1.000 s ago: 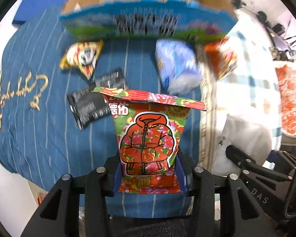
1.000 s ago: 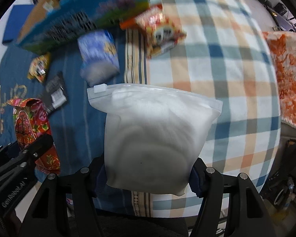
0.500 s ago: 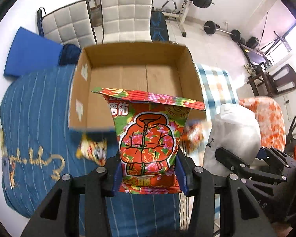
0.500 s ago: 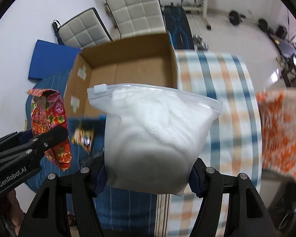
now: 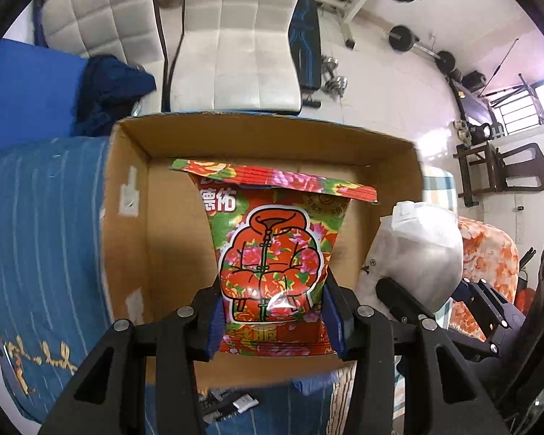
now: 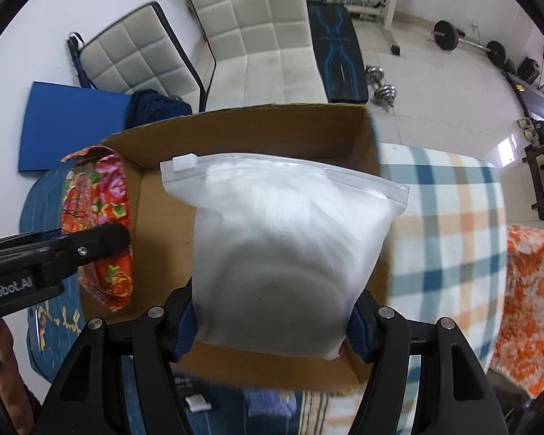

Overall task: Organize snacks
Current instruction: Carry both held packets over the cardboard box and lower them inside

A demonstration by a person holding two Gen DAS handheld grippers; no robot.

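My left gripper (image 5: pixel 273 320) is shut on a red floral snack bag (image 5: pixel 272 257), held upright over the open cardboard box (image 5: pixel 134 217). My right gripper (image 6: pixel 272 320) is shut on a white zip-lock pouch (image 6: pixel 286 239), also above the box (image 6: pixel 366 137), to the right of the floral bag (image 6: pixel 98 217). From the left wrist view the white pouch (image 5: pixel 417 253) hangs at the box's right wall. The box floor looks bare where it shows.
The box sits on a bed with a blue striped cover (image 5: pixel 43 224) and a checked blanket (image 6: pixel 449 224). Loose packets (image 5: pixel 235 404) lie just before the box's near wall. White padded chairs (image 6: pixel 264 47), a blue mat (image 6: pixel 69 123) and gym weights (image 6: pixel 464 43) stand beyond.
Both grippers rose and tilted forward from above the bedspread packets to over the open box, each still holding its bag. The box now fills the middle of both views.
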